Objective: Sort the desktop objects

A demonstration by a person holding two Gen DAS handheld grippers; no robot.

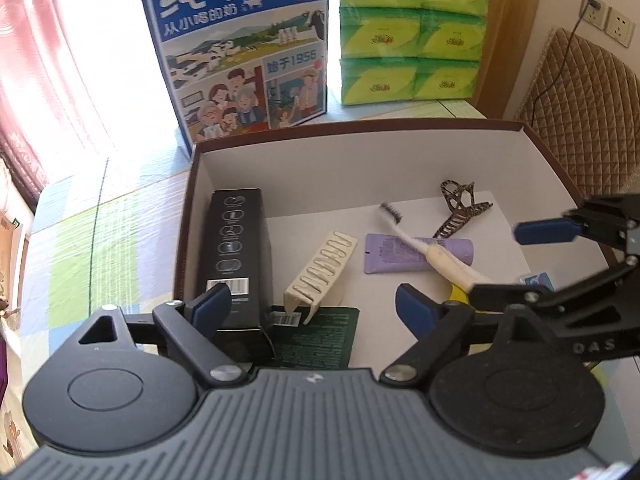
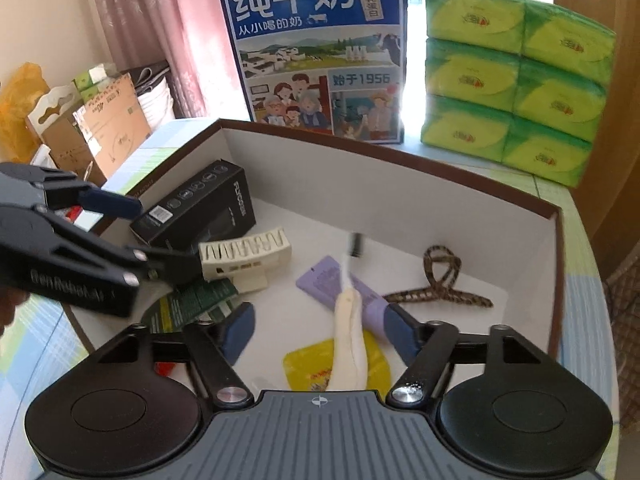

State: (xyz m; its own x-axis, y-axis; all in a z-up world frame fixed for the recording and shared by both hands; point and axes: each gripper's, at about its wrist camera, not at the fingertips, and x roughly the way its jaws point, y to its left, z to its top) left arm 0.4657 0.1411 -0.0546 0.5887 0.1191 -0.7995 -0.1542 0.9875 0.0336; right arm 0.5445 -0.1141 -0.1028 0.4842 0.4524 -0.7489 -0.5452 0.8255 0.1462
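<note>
Box [image 1: 192, 208]: open carton, brown rim, white inside, on a checked tablecloth; serves as the collecting bin, and all sorted items lie in it.

Black carton [image 1: 232, 252]: flat along the wall at 9 o'clock, parked out of the way.

Cream clip [image 1: 322, 272]: on its side just beside the black carton, one end over a green card [image 1: 320, 332].

Purple tube [image 1: 416, 254]: centre of the floor. Toothbrush [image 2: 350, 340] lies across it, bristles toward 12 o'clock, handle toward 6 and over a yellow packet [image 2: 304, 364].

Patterned clip [image 1: 460, 208]: at 2 o'clock, apart from the rest.

Left gripper [image 1: 316, 304]: fingers spread wide, grasping nothing, over the near edge above the carton's end and the green card; apparently idle.

Right gripper [image 2: 320, 328]: fingers spread either side of the toothbrush handle without pinching it; whether just released or about to be taken, I cannot tell.

Backdrop at 12 o'clock: milk case [image 1: 240, 40], tissue packs [image 1: 412, 32], outside the box.
</note>
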